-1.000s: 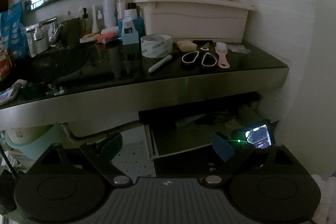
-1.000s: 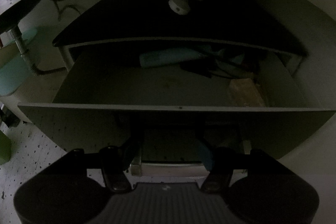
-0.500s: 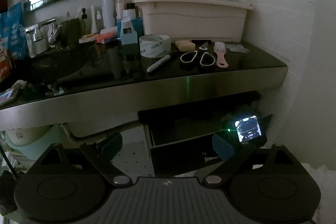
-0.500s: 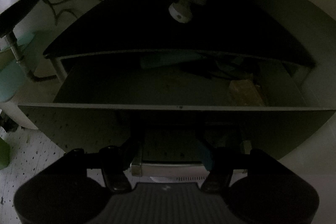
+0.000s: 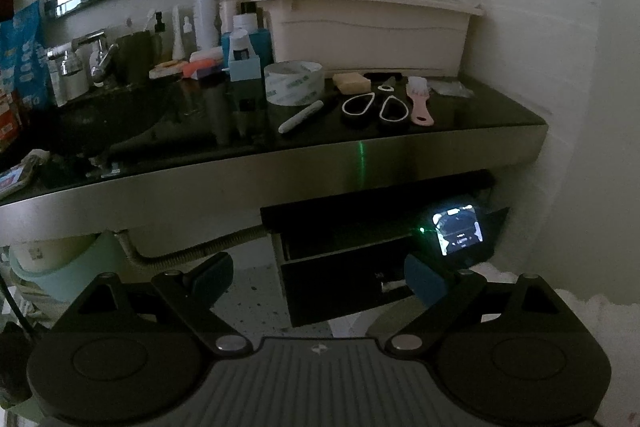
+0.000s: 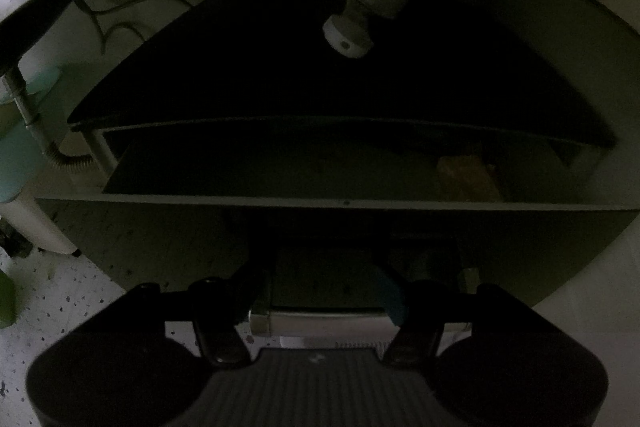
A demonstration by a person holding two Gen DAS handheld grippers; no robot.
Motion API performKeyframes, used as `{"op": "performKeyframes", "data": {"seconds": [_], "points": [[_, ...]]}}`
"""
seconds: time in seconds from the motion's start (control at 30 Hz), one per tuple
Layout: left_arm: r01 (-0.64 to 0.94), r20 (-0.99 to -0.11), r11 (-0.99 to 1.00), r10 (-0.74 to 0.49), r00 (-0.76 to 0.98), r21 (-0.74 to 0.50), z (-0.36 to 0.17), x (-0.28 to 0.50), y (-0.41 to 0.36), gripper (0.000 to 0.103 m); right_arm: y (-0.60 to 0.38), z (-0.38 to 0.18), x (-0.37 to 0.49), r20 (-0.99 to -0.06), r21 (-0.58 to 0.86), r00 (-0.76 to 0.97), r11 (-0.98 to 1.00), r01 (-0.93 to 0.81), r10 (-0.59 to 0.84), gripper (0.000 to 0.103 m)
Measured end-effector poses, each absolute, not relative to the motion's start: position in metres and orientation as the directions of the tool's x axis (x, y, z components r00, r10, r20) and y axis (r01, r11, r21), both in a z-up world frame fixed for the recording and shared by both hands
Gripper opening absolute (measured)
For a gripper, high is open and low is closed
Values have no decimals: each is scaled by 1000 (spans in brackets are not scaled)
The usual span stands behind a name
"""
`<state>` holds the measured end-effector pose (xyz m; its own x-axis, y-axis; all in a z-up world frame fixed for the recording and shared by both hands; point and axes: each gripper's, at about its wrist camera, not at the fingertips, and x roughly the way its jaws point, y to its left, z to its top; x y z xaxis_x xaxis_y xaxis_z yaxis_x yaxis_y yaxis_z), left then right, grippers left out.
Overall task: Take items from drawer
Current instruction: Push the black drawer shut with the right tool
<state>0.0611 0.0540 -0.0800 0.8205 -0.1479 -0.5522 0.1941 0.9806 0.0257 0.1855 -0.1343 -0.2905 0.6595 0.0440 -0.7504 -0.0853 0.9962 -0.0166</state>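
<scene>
The dark drawer under the counter stands only a little way out, and its inside is almost black. A tan block shows at its right. My right gripper is close against the drawer front, fingers apart, and the chrome handle runs across between them. In the left wrist view the same drawer sits below the counter, with the lit screen of my right gripper at its right end. My left gripper hangs back, open and empty.
On the black counter lie a tape roll, a white pen, scissors, a pink brush and a soap bar. A cream bin stands behind. A teal bucket and hose sit below left.
The drawer has slid inward under the counter. The teal tube and dark items at its back are now hidden. My right gripper moved with the drawer front; the left stayed put.
</scene>
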Motion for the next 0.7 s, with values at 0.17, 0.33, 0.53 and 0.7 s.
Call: {"op": "performKeyframes", "data": {"seconds": [0.17, 0.33, 0.53, 0.7], "points": [[206, -557, 978, -152, 817, 35, -81, 60, 49, 93, -142, -293, 196, -753, -2, 656, 996, -86, 55, 63], [214, -559, 976, -159, 814, 34, -80, 60, 46, 93, -135, -291, 203, -759, -3, 649, 996, -88, 55, 63], [217, -560, 976, -163, 812, 31, -79, 60, 44, 93, -138, -289, 209, -754, 3, 654, 996, -88, 61, 63], [229, -568, 973, -171, 805, 32, -82, 60, 40, 93, -138, -291, 210, -746, 16, 662, 996, -90, 72, 63]]}}
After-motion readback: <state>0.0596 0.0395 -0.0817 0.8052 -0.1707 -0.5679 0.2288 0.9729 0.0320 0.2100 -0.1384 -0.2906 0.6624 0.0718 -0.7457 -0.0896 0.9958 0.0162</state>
